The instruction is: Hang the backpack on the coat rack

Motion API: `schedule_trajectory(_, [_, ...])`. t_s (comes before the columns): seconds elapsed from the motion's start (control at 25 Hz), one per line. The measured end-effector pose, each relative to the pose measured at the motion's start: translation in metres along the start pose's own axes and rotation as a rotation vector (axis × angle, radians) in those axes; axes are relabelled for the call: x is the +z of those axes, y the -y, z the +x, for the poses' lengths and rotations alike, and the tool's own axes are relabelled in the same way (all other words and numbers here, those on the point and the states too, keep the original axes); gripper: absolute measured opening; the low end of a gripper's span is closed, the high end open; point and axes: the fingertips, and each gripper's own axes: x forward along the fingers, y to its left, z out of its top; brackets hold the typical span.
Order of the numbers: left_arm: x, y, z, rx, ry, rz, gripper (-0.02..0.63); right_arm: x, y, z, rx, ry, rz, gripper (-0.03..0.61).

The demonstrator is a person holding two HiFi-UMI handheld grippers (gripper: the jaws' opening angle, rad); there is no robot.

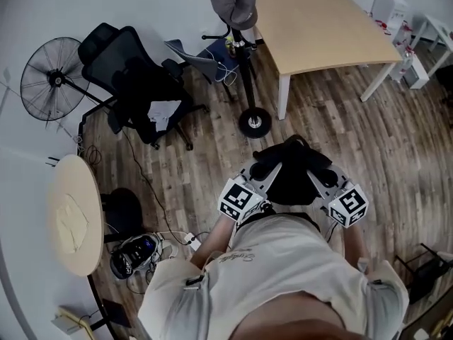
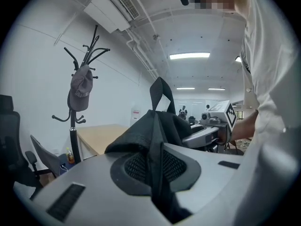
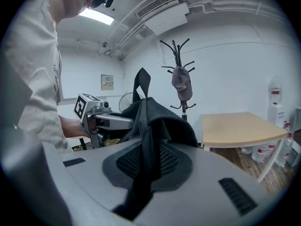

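1. Left gripper: pinched nearly closed on a fold of the black backpack.
2. Right gripper: clamped the same way on the backpack's other side.
3. Backpack: held up between both grippers, near the coat rack but not touching it.
4. Coat rack: upright beside the table, grey cap hanging near the top.

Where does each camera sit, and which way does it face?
Head view: on the person's head, looking steeply down at backpack, floor, coat rack; torso and forearms show.
Left gripper view: on left tongs, facing the coat rack; torso at right.
Right gripper view: on right tongs, facing the coat rack; torso at left.
Shared: both gripper views see the coat rack beyond the gripped backpack.
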Motion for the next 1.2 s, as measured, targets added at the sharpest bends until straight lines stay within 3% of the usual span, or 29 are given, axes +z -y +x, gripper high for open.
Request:
schedule_trajectory(0.44, [0.005,-0.060,0.022,-0.071,-0.005,0.002,0.043,0.014,0.029,0.049,-0.080,-0.011,0.050,0.030])
schedule_trajectory(0.8, [-0.009,-0.093,0.042,-0.024,-0.036,-0.071,0.043,0.002,0.058,0.081,-0.009,-0.070,0.096,0.029])
schedule_trajectory(1.2, [0.001,-0.155,0.088,0.069,-0.089,-0.069,0.043,0.012,0.123,0.135,0.093,-0.054,0.105,0.029])
